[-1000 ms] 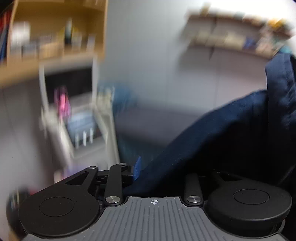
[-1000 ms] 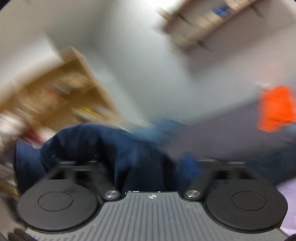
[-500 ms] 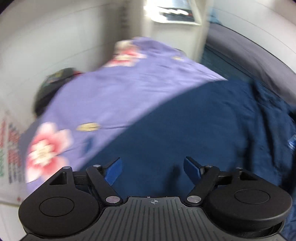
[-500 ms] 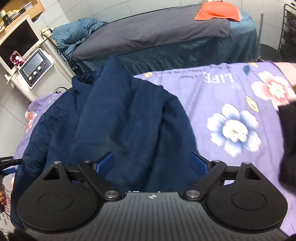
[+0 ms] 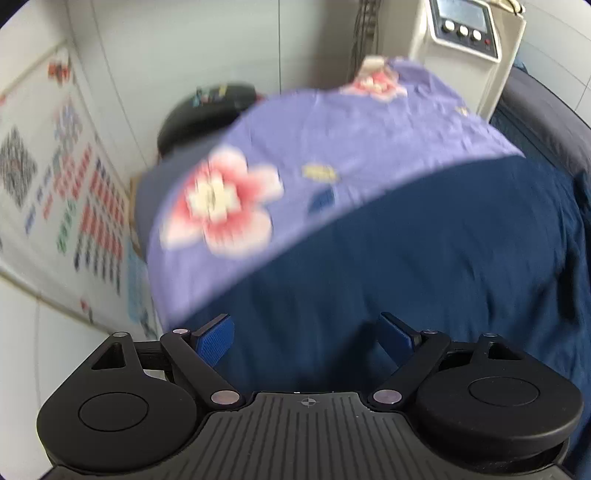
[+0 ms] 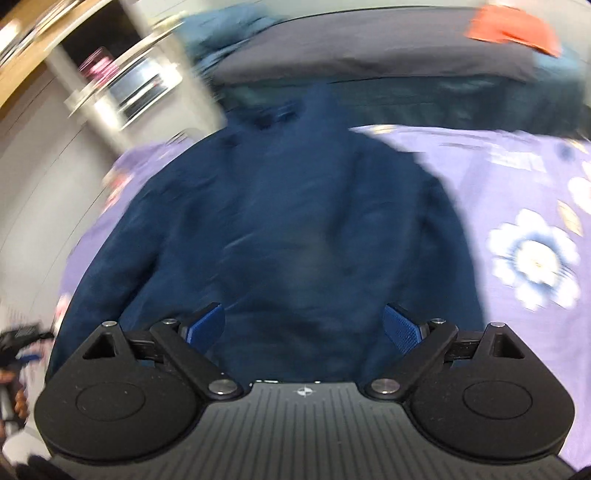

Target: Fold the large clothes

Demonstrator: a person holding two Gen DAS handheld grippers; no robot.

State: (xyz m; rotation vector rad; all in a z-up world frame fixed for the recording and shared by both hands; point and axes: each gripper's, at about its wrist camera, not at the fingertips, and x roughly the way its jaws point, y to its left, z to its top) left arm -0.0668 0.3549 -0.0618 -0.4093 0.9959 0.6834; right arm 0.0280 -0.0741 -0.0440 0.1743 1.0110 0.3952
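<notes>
Purple floral sheet [image 5: 332,136] covers the bed, and the navy jacket [image 6: 295,221] is spread out flat on top of it. Left claw [image 5: 306,332] is wide open with nothing in it, its blue pads [image 5: 214,339] hovering right over the near part of the jacket [image 5: 424,258], close to where the jacket's edge meets the sheet. Right claw [image 6: 304,328] is wide open too, also empty, sitting over the jacket's near end with the collar pointing away from it, so the whole jacket stretches out ahead between the fingers. Can't tell if either claw's pads actually touch the fabric. Sheet [image 6: 517,206] shows off to the right of the jacket in the right view. Behind it there's a grey couch [image 6: 369,48] with something orange [image 6: 513,26] on it, and a white machine [image 5: 465,48] stands past the bed's corner. Both views are pretty blurry.
</notes>
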